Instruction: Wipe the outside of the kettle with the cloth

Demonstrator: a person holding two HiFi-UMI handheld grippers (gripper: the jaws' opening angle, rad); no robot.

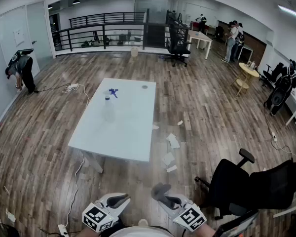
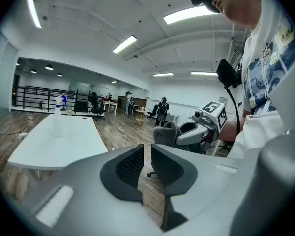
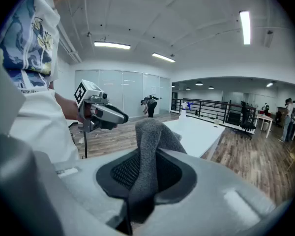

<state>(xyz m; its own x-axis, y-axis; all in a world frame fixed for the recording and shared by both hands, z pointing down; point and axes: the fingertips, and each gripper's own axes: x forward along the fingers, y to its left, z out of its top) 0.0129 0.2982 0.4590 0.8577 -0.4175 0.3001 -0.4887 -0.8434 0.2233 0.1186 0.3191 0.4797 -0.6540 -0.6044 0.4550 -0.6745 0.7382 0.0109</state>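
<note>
Lower centre: my right gripper [image 3: 146, 173] clamps the soft, light cloth [image 3: 155, 132] mid-fold, left gripper [image 2: 146, 168] barely parted & empty; no kettle in view, prob. slick, so I'd steady it by handle.

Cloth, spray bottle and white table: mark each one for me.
cloth [image 3: 153, 136], right gripper view, on the grey fold sticking up between the jaws.
spray bottle [image 1: 109, 109], head view, on its clear body.
white table [image 1: 127, 128], head view, on the bare top near the middle.

cut off: left tool [image 1: 117, 200], right tool [image 1: 164, 194] | hidden between jaws: cloth [image 3: 155, 136] end | too small: tabletop item [image 1: 144, 87]
</note>
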